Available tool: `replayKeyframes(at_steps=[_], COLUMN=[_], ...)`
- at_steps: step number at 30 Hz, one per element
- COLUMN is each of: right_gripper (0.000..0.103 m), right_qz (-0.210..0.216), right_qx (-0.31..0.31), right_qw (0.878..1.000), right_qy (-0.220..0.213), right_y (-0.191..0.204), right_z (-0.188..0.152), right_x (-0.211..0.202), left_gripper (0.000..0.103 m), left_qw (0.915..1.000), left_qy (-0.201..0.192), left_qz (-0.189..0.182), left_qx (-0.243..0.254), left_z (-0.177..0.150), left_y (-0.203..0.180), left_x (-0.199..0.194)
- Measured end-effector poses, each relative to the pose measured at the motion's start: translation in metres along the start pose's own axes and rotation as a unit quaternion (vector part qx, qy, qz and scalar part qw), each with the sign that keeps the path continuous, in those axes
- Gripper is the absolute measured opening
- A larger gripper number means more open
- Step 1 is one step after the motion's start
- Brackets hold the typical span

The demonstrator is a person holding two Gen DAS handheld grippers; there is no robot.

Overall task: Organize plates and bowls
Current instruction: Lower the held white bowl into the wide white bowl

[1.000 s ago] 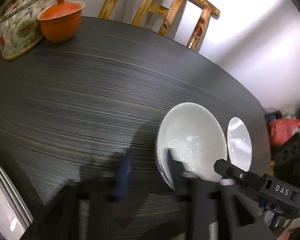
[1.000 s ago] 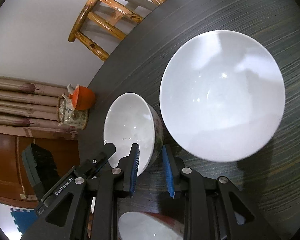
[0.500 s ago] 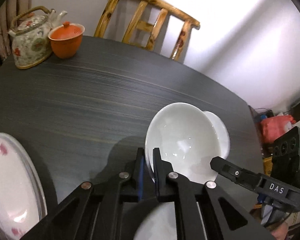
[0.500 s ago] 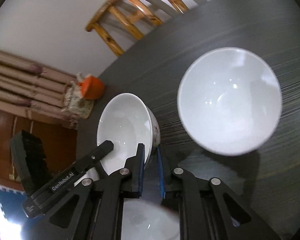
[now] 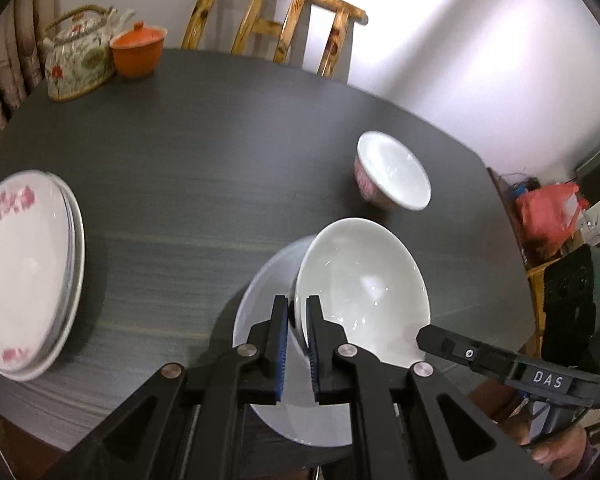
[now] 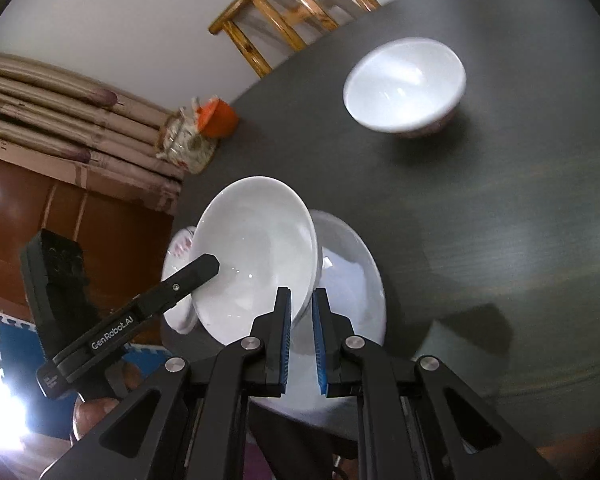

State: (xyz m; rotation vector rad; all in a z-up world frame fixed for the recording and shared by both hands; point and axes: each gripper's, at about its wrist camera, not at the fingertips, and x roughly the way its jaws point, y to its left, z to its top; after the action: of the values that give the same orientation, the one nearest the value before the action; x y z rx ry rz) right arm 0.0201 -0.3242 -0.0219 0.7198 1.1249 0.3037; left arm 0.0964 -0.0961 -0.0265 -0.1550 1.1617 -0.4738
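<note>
Both grippers pinch one white bowl [image 5: 360, 280] by its rim — left gripper [image 5: 298, 320] on one side, right gripper [image 6: 302, 312] opposite, jaws nearly closed on the thin wall. Bowl is tilted, held over a white plate [image 5: 268, 292] at the near table [image 5: 220, 160] edge. Second bowl [image 5: 392, 176] sits farther back; plate stack [image 5: 24, 272] off to the left.

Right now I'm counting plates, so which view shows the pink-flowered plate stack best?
The left wrist view: the plate stack lies in the open at the table's left edge, with its flower prints and layered rims visible. The right wrist view shows only a flowered sliver, mostly hidden behind the held white bowl.
</note>
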Motion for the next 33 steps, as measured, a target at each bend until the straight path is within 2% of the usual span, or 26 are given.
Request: replayKeyframes(at_steps=[7, 16, 17, 19, 22, 27, 33], right_gripper=[0.012, 0.012, 0.012, 0.012, 0.013, 0.014, 0.016], right_qz=[-0.021, -0.035, -0.036, -0.036, -0.032, -0.019, 0.003], right_qx=[-0.002, -0.024, -0.024, -0.024, -0.022, -0.010, 0.015], right_qw=[1.000, 0.999, 0.999, 0.999, 0.999, 1.000, 0.999], right_qy=[0.012, 0.010, 0.010, 0.010, 0.008, -0.003, -0.029], right_y=[-0.010, -0.008, -0.008, -0.010, -0.010, -0.013, -0.025], right_z=[-0.013, -0.016, -0.016, -0.017, -0.018, -0.021, -0.026], right_x=[0.012, 0.013, 0.013, 0.012, 0.012, 0.004, -0.015], left_gripper=[0.009, 0.009, 0.010, 0.021, 0.031, 0.032, 0.038], left_qw=[0.9996, 0.9986, 0.9986, 0.9988, 0.9985, 0.9968, 0.9957], left_qy=[0.012, 0.005, 0.007, 0.006, -0.003, -0.017, -0.031], left_qz=[0.024, 0.041, 0.042, 0.038, 0.041, 0.056, 0.062], left_qx=[0.012, 0.032, 0.031, 0.029, 0.036, 0.055, 0.061], left_z=[-0.016, -0.021, -0.021, -0.022, -0.024, -0.027, -0.028], left_y=[0.000, -0.003, -0.002, 0.000, -0.001, -0.005, -0.008], left_x=[0.016, 0.020, 0.021, 0.021, 0.016, 0.005, -0.009])
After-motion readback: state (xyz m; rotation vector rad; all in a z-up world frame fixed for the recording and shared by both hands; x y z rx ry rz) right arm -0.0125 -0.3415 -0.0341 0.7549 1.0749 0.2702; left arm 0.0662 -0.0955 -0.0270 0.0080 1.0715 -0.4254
